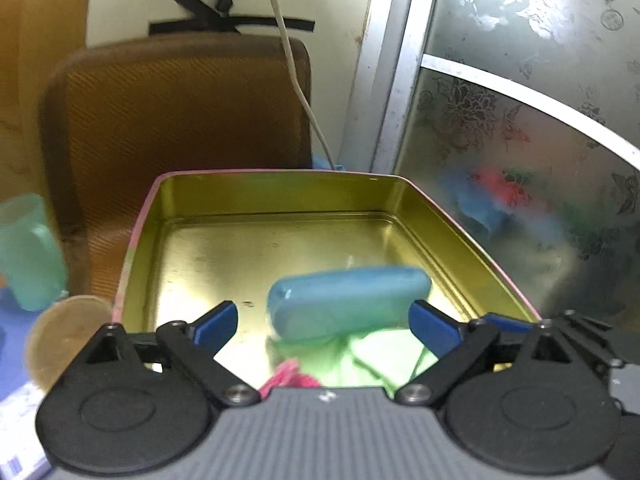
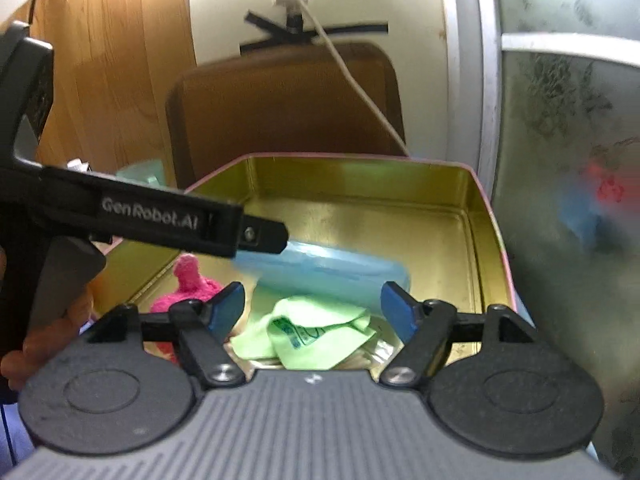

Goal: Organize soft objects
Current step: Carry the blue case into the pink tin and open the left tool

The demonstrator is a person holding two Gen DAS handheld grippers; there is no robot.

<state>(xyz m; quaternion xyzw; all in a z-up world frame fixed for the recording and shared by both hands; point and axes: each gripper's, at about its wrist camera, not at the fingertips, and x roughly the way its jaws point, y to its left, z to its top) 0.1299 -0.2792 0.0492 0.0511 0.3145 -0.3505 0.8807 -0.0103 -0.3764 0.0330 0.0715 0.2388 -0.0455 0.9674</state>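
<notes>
Soft pale-green folded cloth [image 2: 308, 338] lying in gold-lined metal tin [image 2: 486, 240], nearest; both blue-tipped tongs, left gripper [image 1: 323, 326] and right gripper [image 2: 312, 312], spread apart, gripping nothing. Beside cloth, fuzzy pink knitted piece [image 2: 188, 286]. Behind, light-blue oblong pouch [image 1: 348, 300]. Beyond tin, brown chair back [image 1: 180, 120].

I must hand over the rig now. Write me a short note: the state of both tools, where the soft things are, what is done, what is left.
Left tool: open, holds nothing.
Right tool: open, holds nothing.
In the gold metal tin with pink outside: the soft light-blue oblong pouch, the crumpled light-green cloth and the pink fuzzy knitted item.
Done: these three soft things lie in the tin.
Left: check the table around the tin for more soft things; these views show little of it.
</notes>
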